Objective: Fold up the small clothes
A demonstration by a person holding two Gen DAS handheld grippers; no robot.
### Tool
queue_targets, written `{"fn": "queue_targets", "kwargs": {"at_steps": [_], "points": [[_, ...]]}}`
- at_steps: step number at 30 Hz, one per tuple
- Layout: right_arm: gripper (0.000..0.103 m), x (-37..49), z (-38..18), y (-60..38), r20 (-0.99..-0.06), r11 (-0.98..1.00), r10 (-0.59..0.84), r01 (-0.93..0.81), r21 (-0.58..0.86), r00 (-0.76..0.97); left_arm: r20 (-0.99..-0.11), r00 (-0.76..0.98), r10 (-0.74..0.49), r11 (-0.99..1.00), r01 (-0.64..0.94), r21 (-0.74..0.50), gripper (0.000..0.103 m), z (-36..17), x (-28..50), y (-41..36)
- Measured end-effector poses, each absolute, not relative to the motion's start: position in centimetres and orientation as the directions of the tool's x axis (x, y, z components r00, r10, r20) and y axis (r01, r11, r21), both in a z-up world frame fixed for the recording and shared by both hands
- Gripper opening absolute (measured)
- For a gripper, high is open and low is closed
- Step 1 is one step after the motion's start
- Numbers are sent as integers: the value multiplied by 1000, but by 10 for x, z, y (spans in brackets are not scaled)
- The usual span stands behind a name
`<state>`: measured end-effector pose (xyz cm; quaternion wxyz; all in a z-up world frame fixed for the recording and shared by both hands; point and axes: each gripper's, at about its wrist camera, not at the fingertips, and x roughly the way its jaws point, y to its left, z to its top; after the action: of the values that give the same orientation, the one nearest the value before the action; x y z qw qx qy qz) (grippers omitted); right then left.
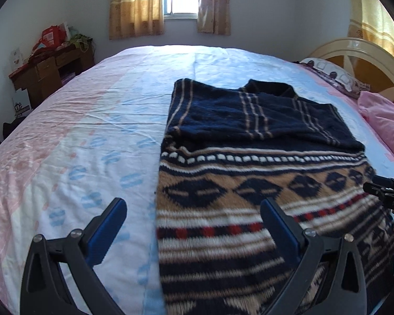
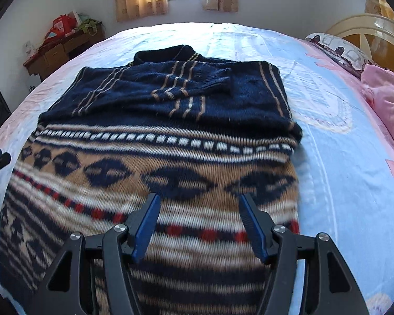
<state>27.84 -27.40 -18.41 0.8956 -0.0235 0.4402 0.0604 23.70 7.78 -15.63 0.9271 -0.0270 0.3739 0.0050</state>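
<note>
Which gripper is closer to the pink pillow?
Right. The right gripper hangs open over the sweater beside the pink pillow; the left gripper straddles the sweater's far edge.

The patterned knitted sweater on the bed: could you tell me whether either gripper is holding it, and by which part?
Nothing is held. The left gripper and right gripper hang over the navy, tan and white knitted sweater, jaws open and empty.
</note>
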Motion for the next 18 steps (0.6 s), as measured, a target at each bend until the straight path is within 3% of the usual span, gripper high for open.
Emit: {"fn": "queue_targets", "kwargs": {"at_steps": [18], "points": [[63, 214, -190, -263, -805, 988, 115, -152, 31, 582, -733, 680, -30, 999, 31, -13, 103, -166, 177, 71]]}}
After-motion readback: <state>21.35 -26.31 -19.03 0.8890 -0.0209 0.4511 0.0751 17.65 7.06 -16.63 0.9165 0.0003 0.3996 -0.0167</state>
